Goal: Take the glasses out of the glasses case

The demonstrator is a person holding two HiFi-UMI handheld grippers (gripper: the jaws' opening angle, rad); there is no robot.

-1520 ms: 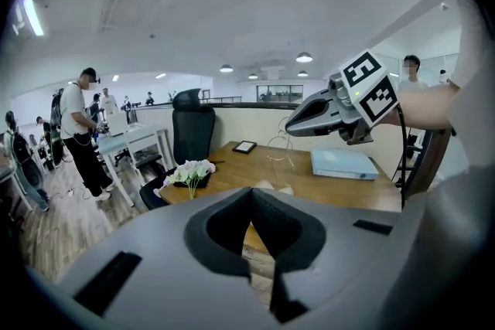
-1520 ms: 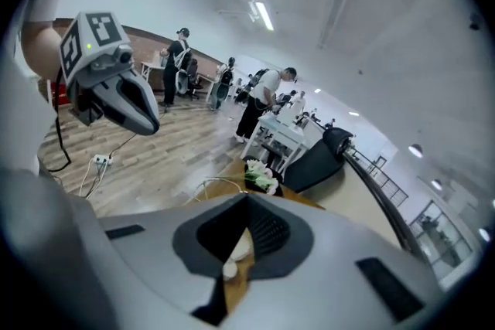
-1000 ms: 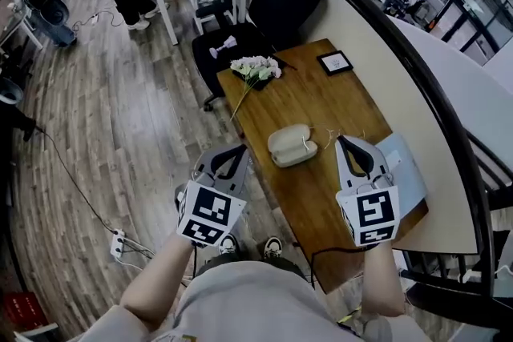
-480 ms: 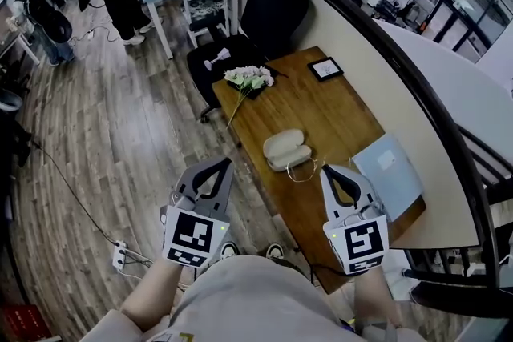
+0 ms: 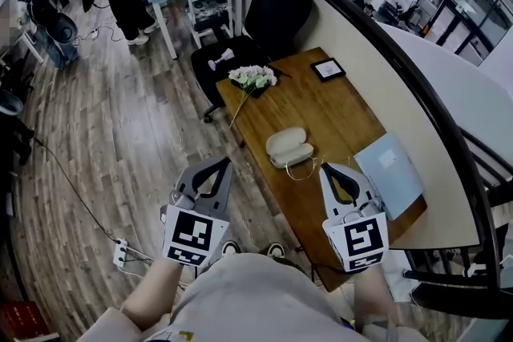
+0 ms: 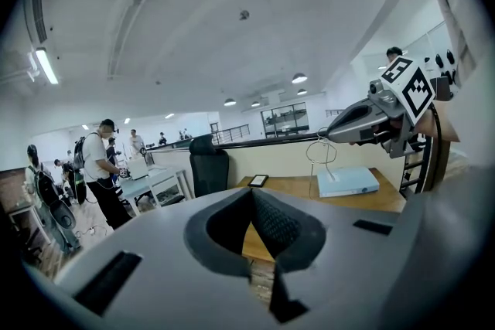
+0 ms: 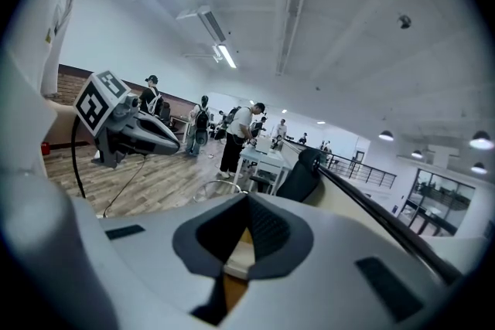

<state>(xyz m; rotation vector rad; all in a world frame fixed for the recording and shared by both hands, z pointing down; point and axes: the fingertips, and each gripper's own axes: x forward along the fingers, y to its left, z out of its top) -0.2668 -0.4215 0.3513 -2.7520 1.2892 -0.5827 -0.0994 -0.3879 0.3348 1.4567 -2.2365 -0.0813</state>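
- Head view: the white glasses case (image 5: 288,148) lies on the wooden table (image 5: 337,112), and its two halves look open. Its inside is too small to read. Thin wire glasses (image 5: 300,170) hang just beside the case, at the tip of the right gripper (image 5: 324,167). The left gripper (image 5: 227,162) is held off the table's edge, over the floor. Only this view shows the white flowers (image 5: 252,78) at the far corner, along with a small dark frame (image 5: 329,70) and a pale blue folder (image 5: 389,172).
- Left gripper view: its own jaws are clenched together with nothing between them. Seen side-on from here, the right gripper (image 6: 331,137) pinches the glasses (image 6: 321,154), which dangle clear above the table (image 6: 294,185) in front of the folder (image 6: 348,182). A black chair (image 6: 209,166) stands behind.
- Right gripper view: the jaws are closed, and a wire rim of the glasses (image 7: 203,188) arcs just left of the tips. The left gripper (image 7: 131,131) floats over the plank floor (image 7: 155,182).
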